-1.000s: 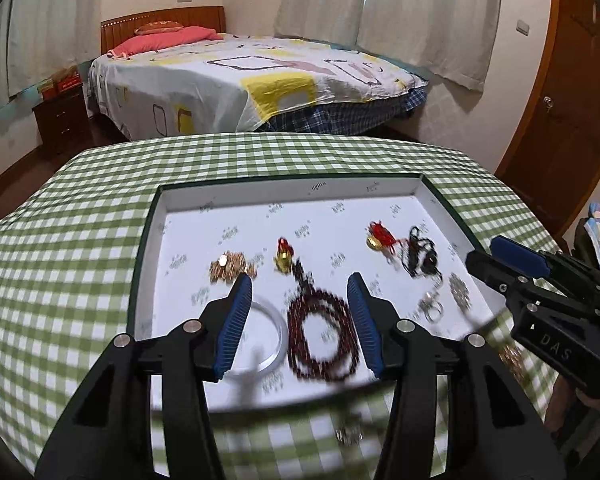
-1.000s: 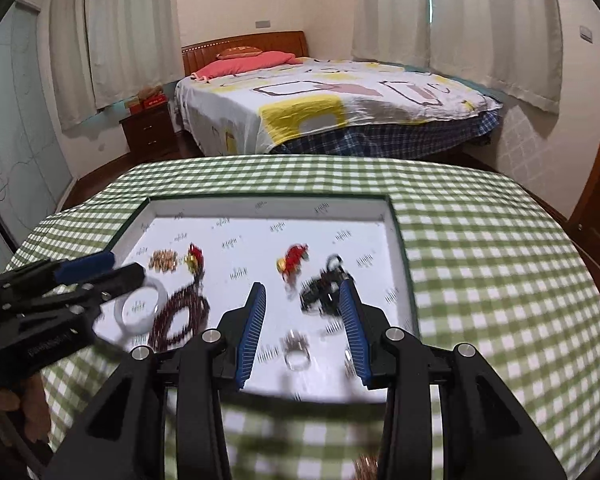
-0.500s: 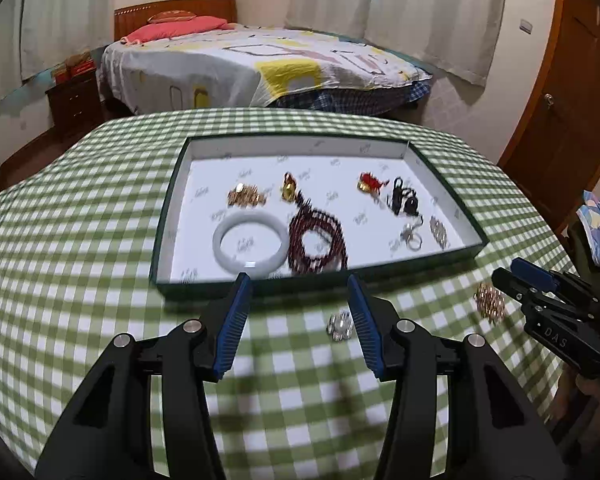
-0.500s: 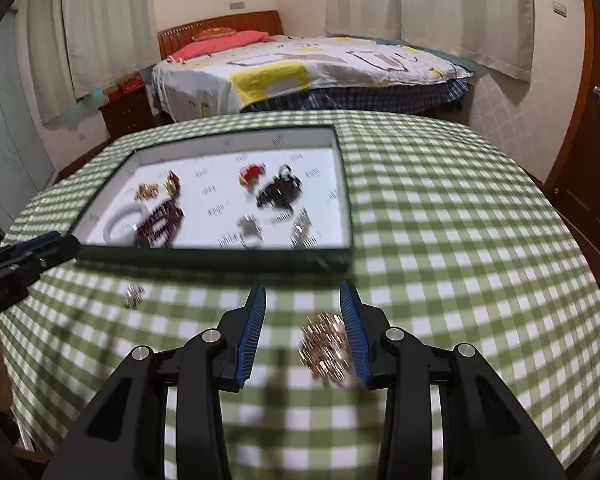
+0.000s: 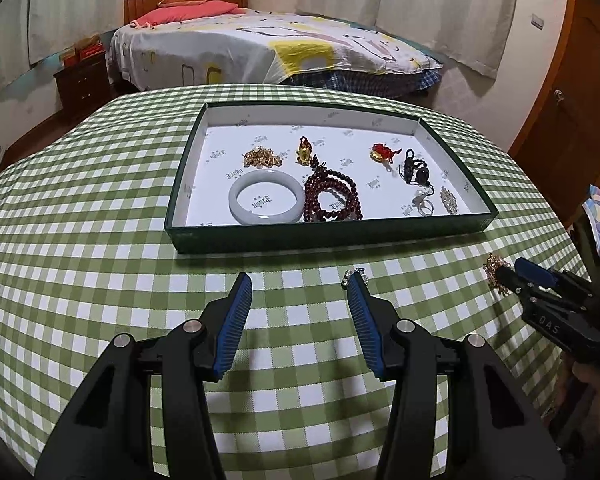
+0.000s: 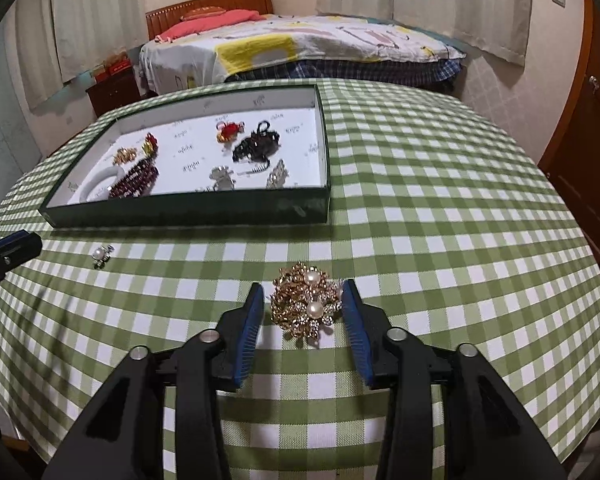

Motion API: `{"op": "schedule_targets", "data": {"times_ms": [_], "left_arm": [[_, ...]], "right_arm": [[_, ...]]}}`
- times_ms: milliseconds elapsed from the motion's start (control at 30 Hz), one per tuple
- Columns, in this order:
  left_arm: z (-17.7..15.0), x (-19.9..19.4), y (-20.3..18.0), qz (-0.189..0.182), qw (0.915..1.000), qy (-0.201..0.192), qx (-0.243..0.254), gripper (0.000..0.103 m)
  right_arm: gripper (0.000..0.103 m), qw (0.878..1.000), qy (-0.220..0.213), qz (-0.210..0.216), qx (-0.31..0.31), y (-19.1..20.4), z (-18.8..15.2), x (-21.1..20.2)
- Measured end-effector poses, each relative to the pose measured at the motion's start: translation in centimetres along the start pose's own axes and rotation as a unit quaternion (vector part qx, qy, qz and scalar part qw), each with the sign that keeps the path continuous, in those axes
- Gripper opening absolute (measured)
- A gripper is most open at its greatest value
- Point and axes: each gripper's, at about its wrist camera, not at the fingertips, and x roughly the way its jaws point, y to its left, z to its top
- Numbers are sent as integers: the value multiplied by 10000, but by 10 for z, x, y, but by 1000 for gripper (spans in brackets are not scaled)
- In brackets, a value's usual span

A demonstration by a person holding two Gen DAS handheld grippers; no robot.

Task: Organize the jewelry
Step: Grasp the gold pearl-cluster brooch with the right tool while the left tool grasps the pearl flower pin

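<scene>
The right hand-held gripper [image 6: 302,304] sits spread around a gold brooch [image 6: 306,305] on the checked surface [image 6: 440,220], near the tray [image 6: 204,210]. The left hand-held gripper [image 5: 300,292] hangs spread beside a pearl earring [image 5: 356,274].

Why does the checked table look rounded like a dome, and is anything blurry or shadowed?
Both views are fisheye, so the flat tablecloth bulges and the corners go black. Left wrist view: sharp, with a soft shadow under the tray. Right wrist view: the gold brooch between the open jaws is crisp, casting only a faint shadow.
</scene>
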Motion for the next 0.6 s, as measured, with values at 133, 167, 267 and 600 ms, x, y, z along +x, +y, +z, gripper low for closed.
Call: {"op": "schedule_targets", "data": {"times_ms": [133,167,267,600], "left_arm": [[-2,4,2,-37,10000,58,-27,49],[-2,5,2,-42,10000,75,-33,49],[-3,9,2,-78,9999,123,-68,49],[-5,13,1,-131,9998,150,-97,49]], "right_arm": [[52,9999,77,-75,-35,2,-3,8],[52,9999,71,-79,-32,2,-2,9],[52,9999,14,-108,-59,4,-2,11],[31,9998,-74,-182,86,-7,-3,8]]}}
